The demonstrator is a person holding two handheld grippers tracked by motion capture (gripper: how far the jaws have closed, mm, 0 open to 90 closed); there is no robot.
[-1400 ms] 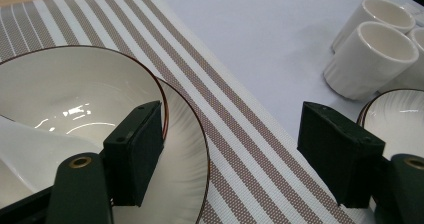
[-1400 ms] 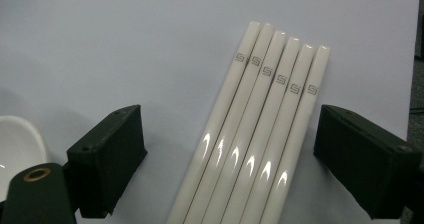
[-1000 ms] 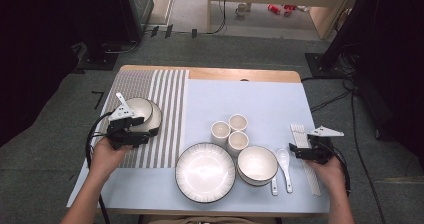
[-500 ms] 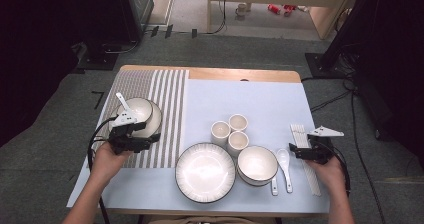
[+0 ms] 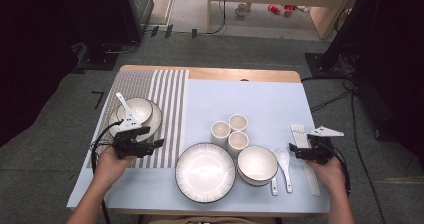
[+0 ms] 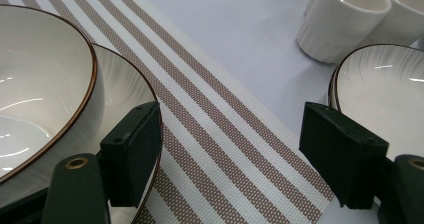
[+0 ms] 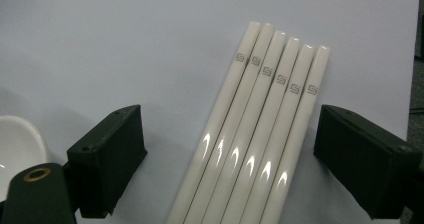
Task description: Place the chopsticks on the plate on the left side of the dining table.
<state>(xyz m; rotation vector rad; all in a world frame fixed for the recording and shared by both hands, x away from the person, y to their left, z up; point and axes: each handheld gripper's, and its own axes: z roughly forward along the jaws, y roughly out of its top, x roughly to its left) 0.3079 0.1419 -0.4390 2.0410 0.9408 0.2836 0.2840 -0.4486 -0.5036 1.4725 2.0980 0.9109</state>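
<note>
The left claw [image 5: 156,144] is released: in the left gripper view its jaws stand wide apart with only the striped mat [image 6: 225,134] between them. Over the last second it has drawn back from the bowl [image 5: 136,109] towards the near table edge. The bowl now sits free in the small plate [image 5: 156,118] on the mat. Judged from this, the bowl is placed and the left hand is free for the next piece.

The right claw [image 5: 294,152] has not moved. It is also released and hovers over the chopsticks [image 7: 260,129], which lie between the jaws with neither pad pressing them.

Clearances:
- Left jaw: just over the small plate's rim. Move it clear before closing.
- Large plate [image 5: 205,171]: near the right jaw of the left claw.
- Open mat lies ahead of the left claw, and the cups [image 5: 229,131] stand well apart.
- Chopsticks: near the right table edge, with the spoons [image 5: 285,163] just beside them.
</note>
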